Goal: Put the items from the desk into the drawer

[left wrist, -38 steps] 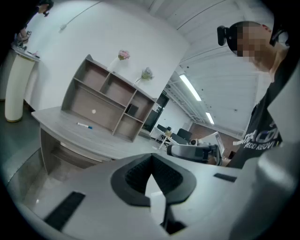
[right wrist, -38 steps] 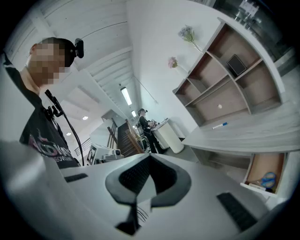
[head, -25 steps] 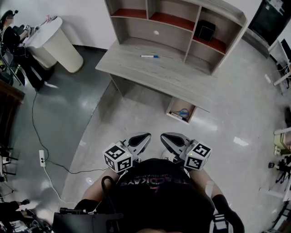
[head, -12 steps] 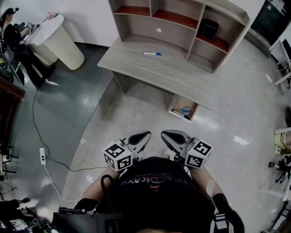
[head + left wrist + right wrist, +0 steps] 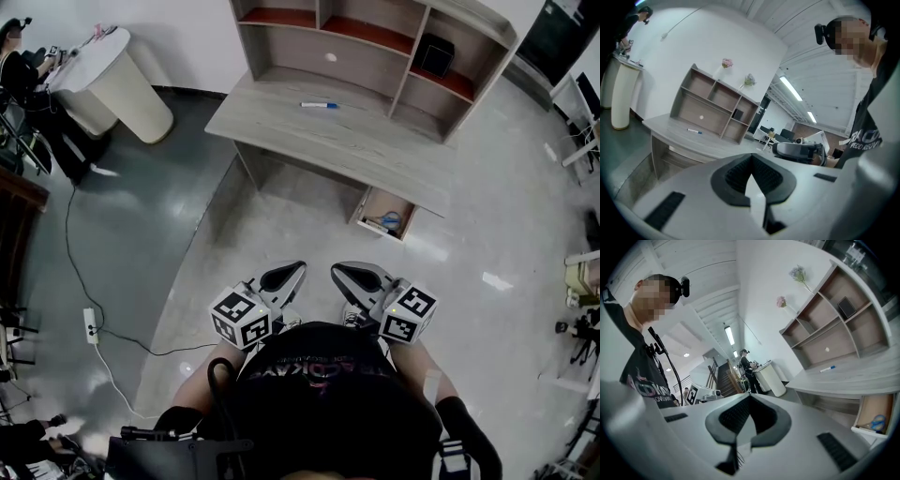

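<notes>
The only lettering is a print across the person's black shirt point(image 5: 323, 367), at six o'clock in the head view. It shows upside down and partly cut off, too unclear to read.

White marker point(image 5: 319, 105) lies flat on desk point(image 5: 309, 145); drawer point(image 5: 368, 200) open, perhaps holding scissors point(image 5: 392, 221).

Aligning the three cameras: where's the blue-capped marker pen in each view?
Head view: marker pen upper centre, lying on the desk.
Left gripper view: marker pen left of centre, on the desk top.
Right gripper view: marker pen at right, on the desk top.
Shared landmark: the shelf unit stands just behind the pen in all three.
</notes>
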`<state>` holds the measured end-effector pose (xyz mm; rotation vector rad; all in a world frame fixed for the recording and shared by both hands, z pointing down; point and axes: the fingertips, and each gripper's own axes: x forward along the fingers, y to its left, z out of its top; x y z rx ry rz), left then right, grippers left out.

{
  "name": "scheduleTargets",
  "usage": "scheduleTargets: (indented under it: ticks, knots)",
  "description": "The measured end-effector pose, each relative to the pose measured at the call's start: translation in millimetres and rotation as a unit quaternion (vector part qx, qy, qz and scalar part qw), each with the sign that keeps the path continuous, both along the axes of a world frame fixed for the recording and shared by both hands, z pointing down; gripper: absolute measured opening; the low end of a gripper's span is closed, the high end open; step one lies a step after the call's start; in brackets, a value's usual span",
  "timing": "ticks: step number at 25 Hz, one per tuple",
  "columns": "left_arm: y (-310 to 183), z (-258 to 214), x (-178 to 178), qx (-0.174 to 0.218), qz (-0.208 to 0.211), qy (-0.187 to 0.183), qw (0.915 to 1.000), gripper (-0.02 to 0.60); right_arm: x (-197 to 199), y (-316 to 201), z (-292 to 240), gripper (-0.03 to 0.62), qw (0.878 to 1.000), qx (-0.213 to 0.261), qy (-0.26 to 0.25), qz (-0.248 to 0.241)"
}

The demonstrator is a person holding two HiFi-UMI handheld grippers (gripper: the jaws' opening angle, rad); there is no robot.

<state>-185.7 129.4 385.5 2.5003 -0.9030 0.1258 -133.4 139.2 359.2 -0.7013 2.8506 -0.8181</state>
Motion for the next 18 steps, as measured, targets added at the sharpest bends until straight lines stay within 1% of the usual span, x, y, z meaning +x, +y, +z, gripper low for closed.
scheduleTargets:
  ticks: [6,11,14,18]
  knots:
    - [5,1,-28,0.002,0.007,0.004,1.0,0.011,-27,8,0,0.017,1.0,-0.005,0.0,0.019]
    - [4,7,-47,-0.003,0.004,0.007,1.0,0.011,-37,14,2,0.017,0.999,-0.009,0.007,0.032]
    - [0,9,-48,-0.008,0.001,0.011,0.9999,0.011,-34,14,3,0.017,0.999,-0.013,0.009,0.039]
    - [-7,11,-40,-0.01,0.001,0.009,0.9999,0.011,-25,5,6,0.017,0.999,-0.018,0.005,0.044]
